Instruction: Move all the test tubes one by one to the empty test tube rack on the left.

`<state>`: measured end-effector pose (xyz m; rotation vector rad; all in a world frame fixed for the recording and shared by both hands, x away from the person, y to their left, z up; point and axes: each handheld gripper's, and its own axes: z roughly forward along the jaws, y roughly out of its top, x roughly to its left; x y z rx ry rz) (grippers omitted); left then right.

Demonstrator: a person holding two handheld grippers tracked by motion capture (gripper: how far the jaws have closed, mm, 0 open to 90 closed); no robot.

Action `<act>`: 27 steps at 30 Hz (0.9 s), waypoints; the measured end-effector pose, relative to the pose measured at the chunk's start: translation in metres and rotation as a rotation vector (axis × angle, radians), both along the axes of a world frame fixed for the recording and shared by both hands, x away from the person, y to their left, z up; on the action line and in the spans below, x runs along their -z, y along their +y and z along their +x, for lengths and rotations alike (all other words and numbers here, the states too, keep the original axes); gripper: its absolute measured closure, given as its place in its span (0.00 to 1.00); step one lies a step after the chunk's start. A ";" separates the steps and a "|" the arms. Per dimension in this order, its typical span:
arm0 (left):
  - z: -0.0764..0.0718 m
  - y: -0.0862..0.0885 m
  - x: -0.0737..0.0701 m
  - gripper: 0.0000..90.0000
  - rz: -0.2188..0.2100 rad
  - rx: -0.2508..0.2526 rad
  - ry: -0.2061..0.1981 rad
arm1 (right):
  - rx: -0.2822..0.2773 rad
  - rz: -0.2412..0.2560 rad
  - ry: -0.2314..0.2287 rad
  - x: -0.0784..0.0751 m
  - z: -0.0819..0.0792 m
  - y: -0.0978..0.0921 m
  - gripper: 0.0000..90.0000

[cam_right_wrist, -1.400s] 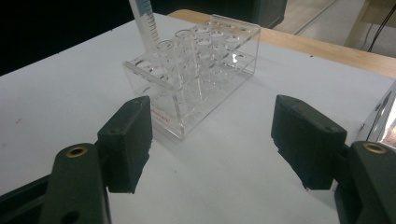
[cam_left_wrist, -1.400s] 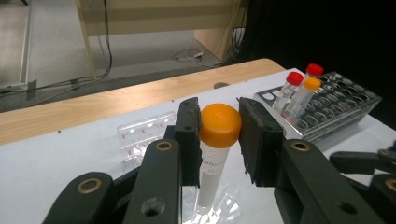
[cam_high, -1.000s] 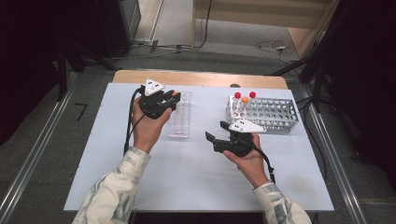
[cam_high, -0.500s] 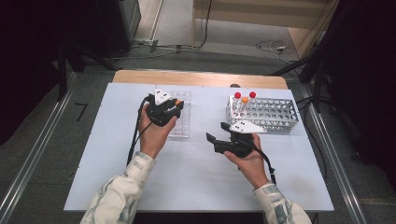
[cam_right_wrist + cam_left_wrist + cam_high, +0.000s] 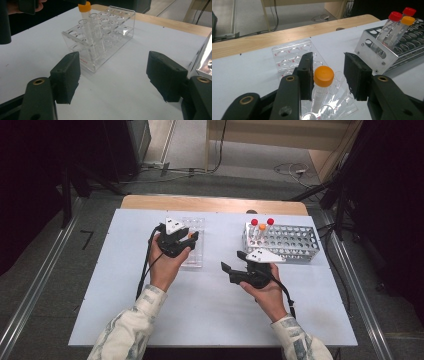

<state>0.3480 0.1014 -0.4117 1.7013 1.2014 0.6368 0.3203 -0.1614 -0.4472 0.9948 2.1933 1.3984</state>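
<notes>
The orange-capped tube (image 5: 322, 86) stands upright in a well of the clear rack (image 5: 100, 37), its long axis vertical. The left gripper (image 5: 327, 75) hangs over it with jaws apart: one pad (image 5: 306, 75) touches the cap, the other stands clear (so nothing is clamped). Any lift or release must run straight up along the tube's axis. The right gripper (image 5: 113, 77) is also spread wide and empty, well apart from the clear rack, on the side toward the metal rack (image 5: 290, 241). The left hand is clearly the nearer.
</notes>
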 end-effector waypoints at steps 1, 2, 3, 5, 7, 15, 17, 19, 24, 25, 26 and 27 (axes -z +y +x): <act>-0.001 0.000 -0.001 0.62 -0.008 0.000 -0.001 | 0.003 0.001 -0.004 0.000 0.000 -0.001 0.28; -0.002 0.000 -0.001 0.60 -0.013 -0.002 0.000 | 0.009 0.002 -0.004 -0.001 0.001 -0.001 0.28; -0.003 0.000 -0.002 0.57 -0.017 -0.006 -0.005 | 0.021 -0.001 -0.009 -0.001 0.001 -0.003 0.28; -0.005 0.001 -0.003 0.50 -0.032 -0.008 -0.010 | 0.062 0.000 -0.005 -0.002 0.004 -0.007 0.28; -0.007 0.001 -0.002 0.44 -0.049 -0.010 -0.008 | 0.112 0.004 -0.008 -0.004 0.007 -0.013 0.27; -0.015 0.003 0.001 0.36 -0.069 0.011 -0.001 | 0.260 0.017 -0.007 -0.006 0.026 -0.036 0.25; -0.017 0.004 0.001 0.36 -0.073 0.017 -0.004 | 0.296 0.026 -0.016 -0.007 0.031 -0.041 0.24; -0.019 0.005 0.000 0.36 -0.070 0.019 -0.007 | 0.320 0.014 -0.026 -0.007 0.036 -0.044 0.21; -0.022 0.004 -0.002 0.36 -0.079 0.026 -0.011 | 0.357 -0.012 -0.033 -0.005 0.046 -0.047 0.18; -0.022 0.004 -0.002 0.36 -0.080 0.025 -0.012 | 0.361 -0.019 -0.036 -0.005 0.049 -0.047 0.18; -0.022 0.004 -0.002 0.36 -0.079 0.027 -0.012 | 0.358 -0.029 -0.035 -0.004 0.051 -0.047 0.19; -0.022 0.004 -0.002 0.36 -0.078 0.029 -0.009 | 0.360 -0.042 -0.032 -0.004 0.053 -0.048 0.22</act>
